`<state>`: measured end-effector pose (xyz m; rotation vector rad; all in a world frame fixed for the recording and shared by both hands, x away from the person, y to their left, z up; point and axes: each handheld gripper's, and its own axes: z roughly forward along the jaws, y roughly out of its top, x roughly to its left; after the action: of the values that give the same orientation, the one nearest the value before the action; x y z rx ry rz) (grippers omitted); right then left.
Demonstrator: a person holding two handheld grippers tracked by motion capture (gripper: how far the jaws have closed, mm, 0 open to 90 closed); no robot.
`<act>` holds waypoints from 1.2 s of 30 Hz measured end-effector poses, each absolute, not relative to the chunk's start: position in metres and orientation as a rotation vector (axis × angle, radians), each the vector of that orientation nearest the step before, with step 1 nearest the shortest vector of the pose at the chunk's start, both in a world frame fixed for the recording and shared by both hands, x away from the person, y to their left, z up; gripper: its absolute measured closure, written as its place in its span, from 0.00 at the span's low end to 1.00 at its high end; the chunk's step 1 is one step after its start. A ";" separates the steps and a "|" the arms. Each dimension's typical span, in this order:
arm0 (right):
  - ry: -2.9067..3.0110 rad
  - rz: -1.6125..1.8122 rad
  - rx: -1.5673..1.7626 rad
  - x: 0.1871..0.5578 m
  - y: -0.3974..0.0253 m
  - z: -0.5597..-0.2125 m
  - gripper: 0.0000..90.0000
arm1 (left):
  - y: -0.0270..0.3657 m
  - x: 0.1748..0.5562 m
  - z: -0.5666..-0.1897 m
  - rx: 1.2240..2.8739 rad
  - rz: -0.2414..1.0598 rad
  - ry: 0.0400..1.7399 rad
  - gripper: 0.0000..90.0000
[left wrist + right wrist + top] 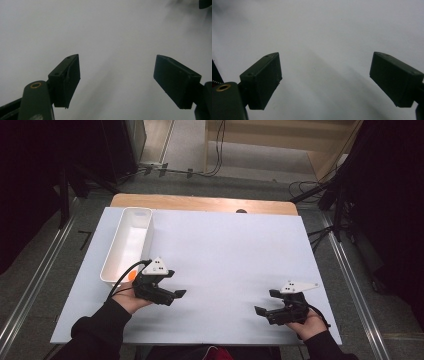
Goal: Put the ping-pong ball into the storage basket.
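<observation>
now both grippers low over the white table (225,255), nothing held.
left gripper (172,295) sits just beside the near end of the white bin (127,242), jaws wide on bare surface; a small orange thing (131,275), maybe a ball, peeks at that bin end. right gripper (264,311) is well apart to the right, jaws wide too.

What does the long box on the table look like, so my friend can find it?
Start at the big white table and go to its far left side. A long, narrow white bin lies there, open on top, just beyond the left gripper. It is the table's one container, with something small and orange at its near end.
</observation>
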<state>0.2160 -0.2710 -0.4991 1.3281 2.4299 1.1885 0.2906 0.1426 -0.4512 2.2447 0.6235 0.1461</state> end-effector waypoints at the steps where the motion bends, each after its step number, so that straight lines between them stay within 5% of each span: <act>1: 2.431 1.188 1.324 0.216 -0.271 -0.499 0.10 | 0.143 0.290 -0.452 2.243 0.138 0.623 0.24; 36: 2.430 1.173 1.307 0.216 -0.270 -0.500 0.10 | 0.170 0.270 -0.474 2.263 0.092 0.626 0.24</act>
<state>0.2164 -0.2704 -0.5002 1.3072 2.4303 1.1727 0.2695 0.1703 -0.4737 2.2629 0.6258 0.0922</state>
